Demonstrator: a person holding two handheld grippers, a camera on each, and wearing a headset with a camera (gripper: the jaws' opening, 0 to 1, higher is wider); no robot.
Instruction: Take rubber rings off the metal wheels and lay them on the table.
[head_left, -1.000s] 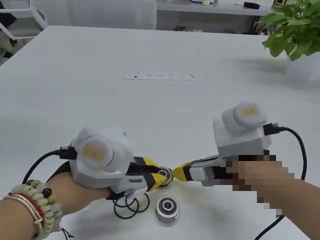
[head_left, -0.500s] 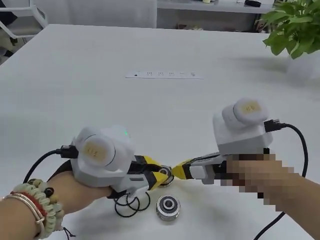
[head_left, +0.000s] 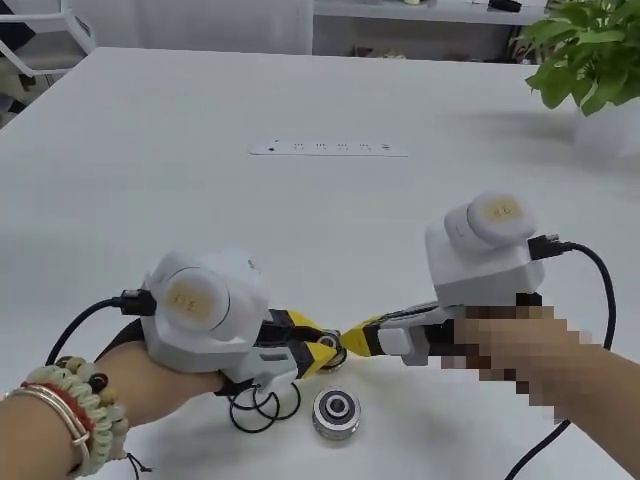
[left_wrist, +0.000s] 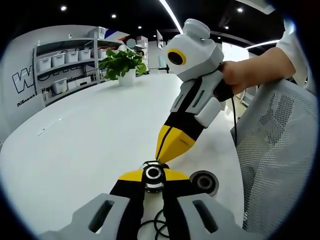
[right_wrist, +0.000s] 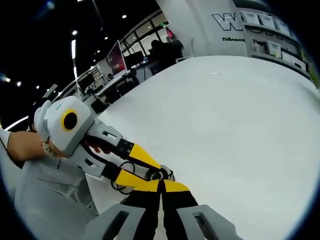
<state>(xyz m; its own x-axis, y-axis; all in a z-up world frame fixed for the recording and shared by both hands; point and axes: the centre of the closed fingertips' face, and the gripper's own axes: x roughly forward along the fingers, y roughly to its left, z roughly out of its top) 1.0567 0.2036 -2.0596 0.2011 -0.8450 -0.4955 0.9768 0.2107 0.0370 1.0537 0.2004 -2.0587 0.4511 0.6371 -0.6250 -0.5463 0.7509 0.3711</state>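
Note:
My left gripper (head_left: 322, 352) is shut on a small metal wheel (head_left: 331, 352) and holds it just above the table; in the left gripper view the wheel (left_wrist: 153, 175) sits between the yellow jaws. My right gripper (head_left: 352, 345) comes in from the right, shut, its tips pinching the black rubber ring at the wheel's rim (left_wrist: 159, 162). In the right gripper view my right gripper (right_wrist: 161, 183) meets the wheel (right_wrist: 159, 174). A second metal wheel (head_left: 335, 414) lies flat on the table in front. Loose black rubber rings (head_left: 262, 405) lie beneath the left gripper.
A white power strip (head_left: 328, 150) lies mid-table, and a potted green plant (head_left: 585, 55) stands at the far right. Black cables trail from both grippers. A mesh chair back (left_wrist: 280, 150) is close behind the right hand.

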